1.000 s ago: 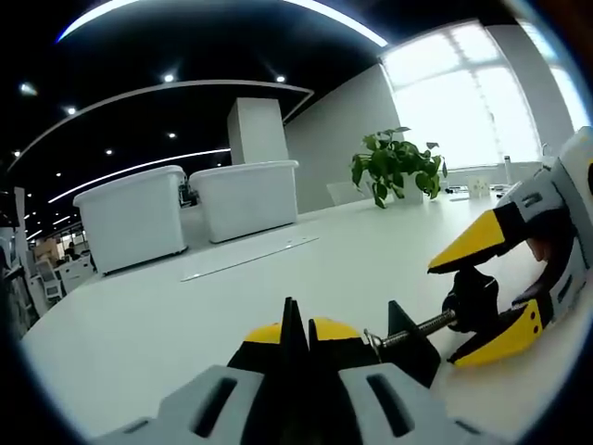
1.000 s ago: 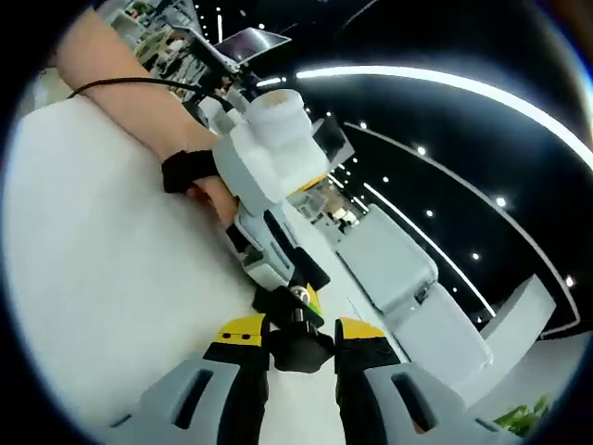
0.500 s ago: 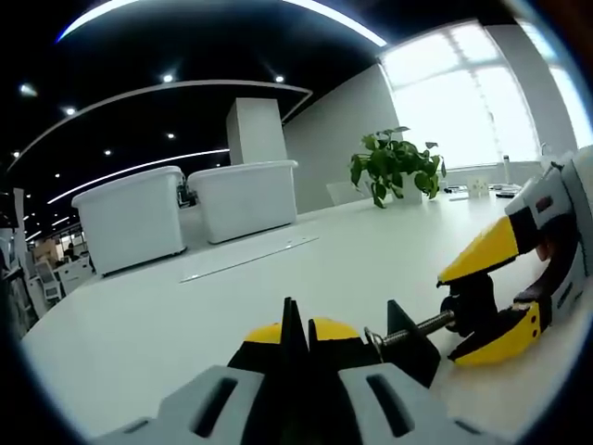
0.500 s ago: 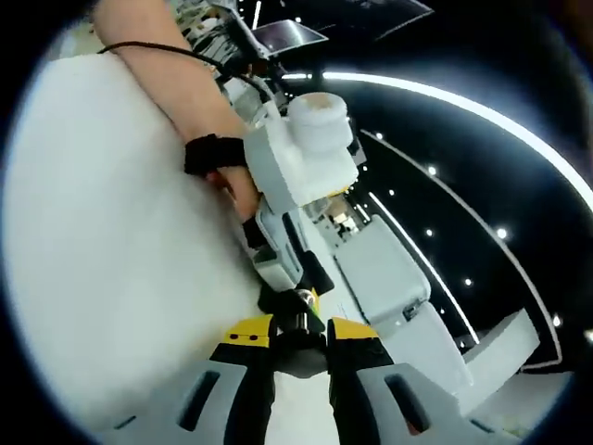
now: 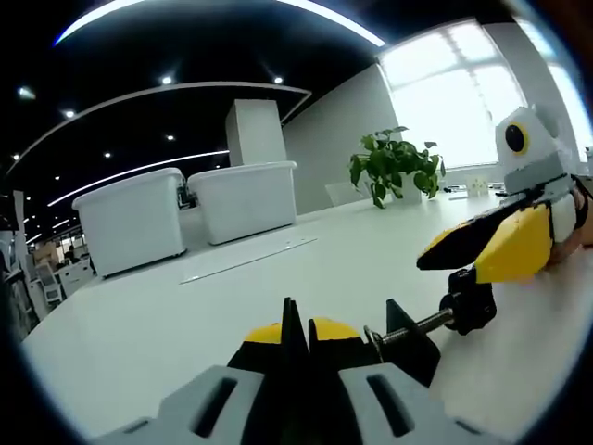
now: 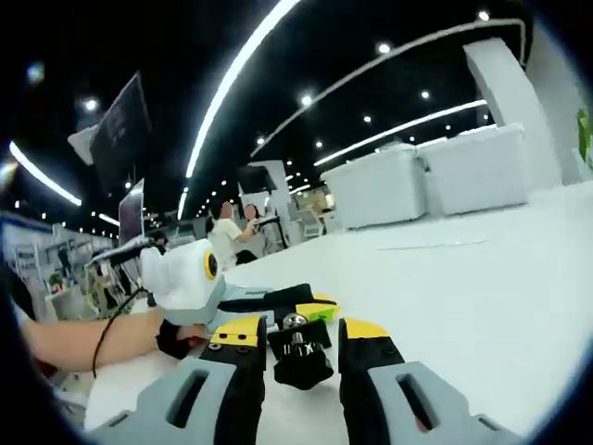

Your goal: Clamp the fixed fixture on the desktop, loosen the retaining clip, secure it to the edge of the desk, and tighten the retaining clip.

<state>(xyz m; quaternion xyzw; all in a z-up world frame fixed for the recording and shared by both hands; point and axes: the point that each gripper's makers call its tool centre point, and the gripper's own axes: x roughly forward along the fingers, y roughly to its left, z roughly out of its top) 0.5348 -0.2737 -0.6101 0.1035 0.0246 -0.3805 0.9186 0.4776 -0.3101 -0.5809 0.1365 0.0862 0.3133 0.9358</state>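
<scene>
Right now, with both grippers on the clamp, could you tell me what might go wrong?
The right gripper meets only the small black knob of the screw, so it could slip while turning. The left gripper pinches the fixture at one narrow point; torque may twist it loose on the smooth white desk.

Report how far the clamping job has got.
Done: left gripper shut on the fixture. In hand: right gripper, jaws flanking the knob, grip unclear. Left: fixing it to the desk edge, then tightening.
</scene>
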